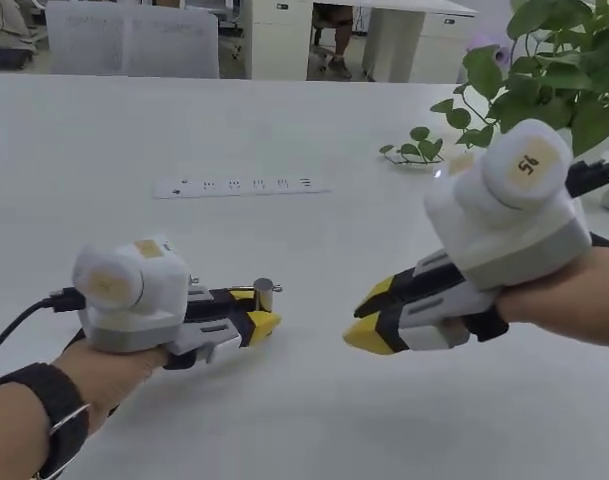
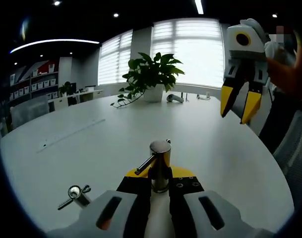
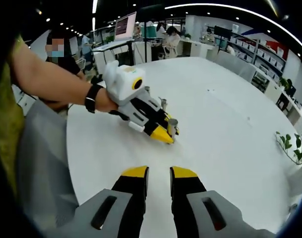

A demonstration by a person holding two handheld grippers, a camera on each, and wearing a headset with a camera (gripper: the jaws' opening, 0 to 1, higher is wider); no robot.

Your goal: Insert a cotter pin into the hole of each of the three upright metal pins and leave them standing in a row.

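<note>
An upright metal pin [image 2: 160, 163] stands on the white table between the jaws of my left gripper [image 2: 159, 182], which is shut on it. A cotter pin [image 2: 144, 165] sticks out of its hole to the left. In the head view the same pin [image 1: 264, 295] shows at the left gripper [image 1: 258, 322] tips. A second metal pin [image 2: 79, 194] with a cotter pin through it stands close by on the left. My right gripper [image 1: 368, 322] hovers to the right, open and empty, and the left gripper view has it [image 2: 237, 105] in the air at upper right.
A white power strip [image 1: 242, 185] lies on the table further back. A potted plant [image 1: 544, 70] stands at the far right corner. Small white objects [image 2: 174, 98] sit near the plant. People sit at desks [image 3: 165, 37] beyond the table.
</note>
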